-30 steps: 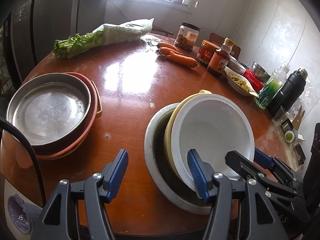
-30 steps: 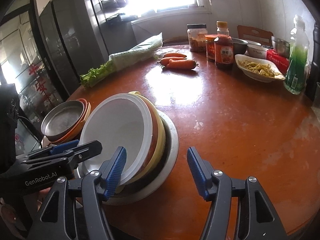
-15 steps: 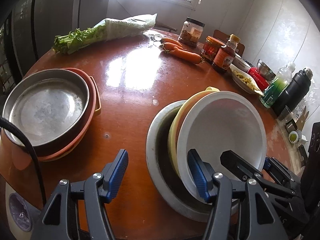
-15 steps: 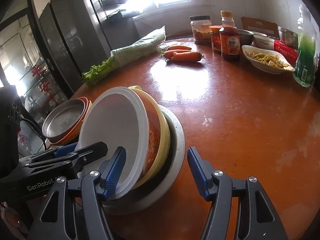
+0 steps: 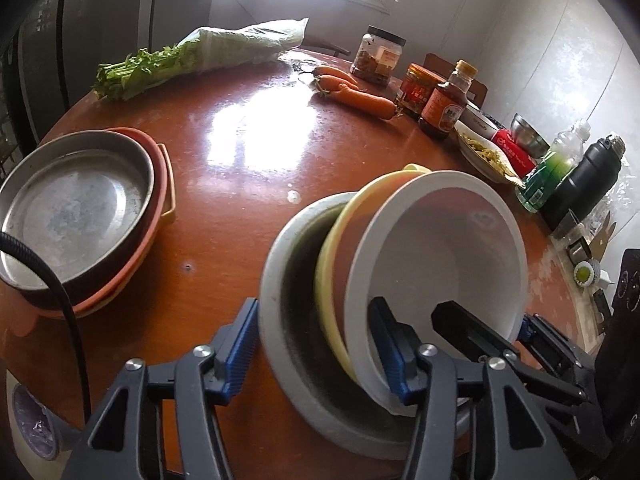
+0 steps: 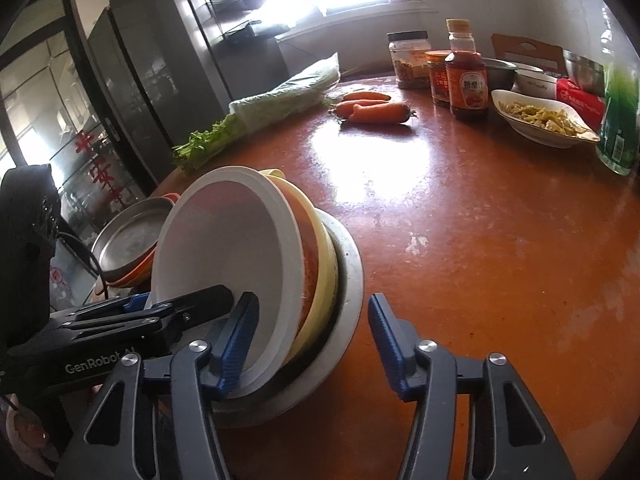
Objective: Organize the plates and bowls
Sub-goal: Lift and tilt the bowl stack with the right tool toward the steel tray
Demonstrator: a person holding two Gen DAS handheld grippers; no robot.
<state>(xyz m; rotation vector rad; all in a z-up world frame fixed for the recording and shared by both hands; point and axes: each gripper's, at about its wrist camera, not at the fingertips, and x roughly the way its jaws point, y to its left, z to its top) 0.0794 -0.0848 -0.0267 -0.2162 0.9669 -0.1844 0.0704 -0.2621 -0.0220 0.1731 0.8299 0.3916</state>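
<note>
A white bowl (image 5: pixel 452 240) (image 6: pixel 224 240) leans steeply in a yellow bowl (image 5: pixel 336 240) inside a grey bowl (image 5: pixel 280 280) at the table's near edge. An orange-stained bowl (image 6: pixel 310 252) shows between white and yellow. My left gripper (image 5: pixel 314 348) straddles the stack's near wall. One pad is beside the grey rim, the other inside the white bowl, and the jaws are closing. My right gripper (image 6: pixel 312 340) straddles the wall from the other side, also closing. Its right pad stands clear of the grey bowl (image 6: pixel 352 264). A steel plate (image 5: pixel 76 208) lies on orange plates (image 5: pixel 160 184) at left.
Bagged celery (image 5: pixel 192 56), carrots (image 5: pixel 356 94), jars (image 5: pixel 378 56), a sauce bottle (image 5: pixel 444 108), a dish of food (image 5: pixel 484 156), a green bottle (image 5: pixel 548 176) and a black flask (image 5: pixel 584 184) line the round table's far and right side. A black cable (image 5: pixel 60 300) crosses at near left.
The white and yellow bowls have tipped up more steeply inside the grey bowl. Both grippers' jaws have narrowed around the stack's wall and sit a little closer to it.
</note>
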